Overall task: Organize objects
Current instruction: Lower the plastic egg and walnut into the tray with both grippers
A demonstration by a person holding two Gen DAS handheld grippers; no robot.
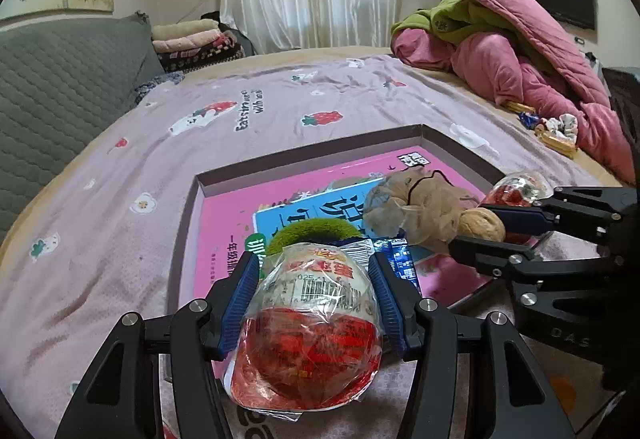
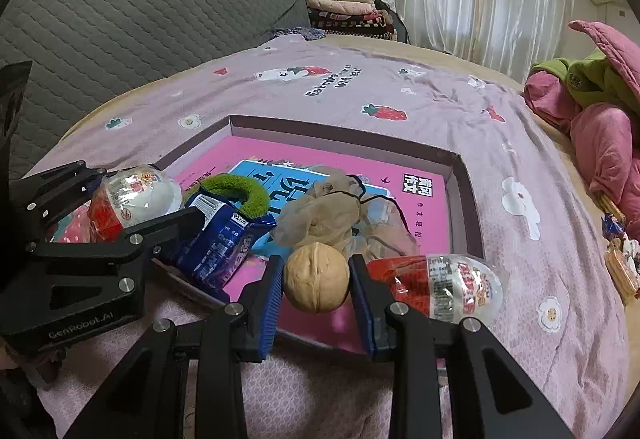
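Note:
My left gripper (image 1: pixel 314 287) is shut on a red-and-white wrapped toy egg (image 1: pixel 312 323), held at the near edge of a shallow box (image 1: pixel 320 149) lined with a pink book (image 1: pixel 224 207). My right gripper (image 2: pixel 318 279) is shut on a walnut (image 2: pixel 317 277) over the box's near edge; the walnut also shows in the left wrist view (image 1: pixel 480 229). In the box lie a beige mesh bag (image 2: pixel 324 211), a green fuzzy ring (image 2: pixel 244 191) and a blue snack packet (image 2: pixel 220 239). A second wrapped egg (image 2: pixel 444 285) lies at the box's right corner.
The box sits on a purple strawberry-print bedsheet (image 1: pixel 240 111). A pink and green quilt pile (image 1: pixel 512 51) lies at the far right with small snacks (image 1: pixel 556 131) beside it. A grey headboard (image 2: pixel 140 15) and folded blankets (image 2: pixel 344 7) stand behind.

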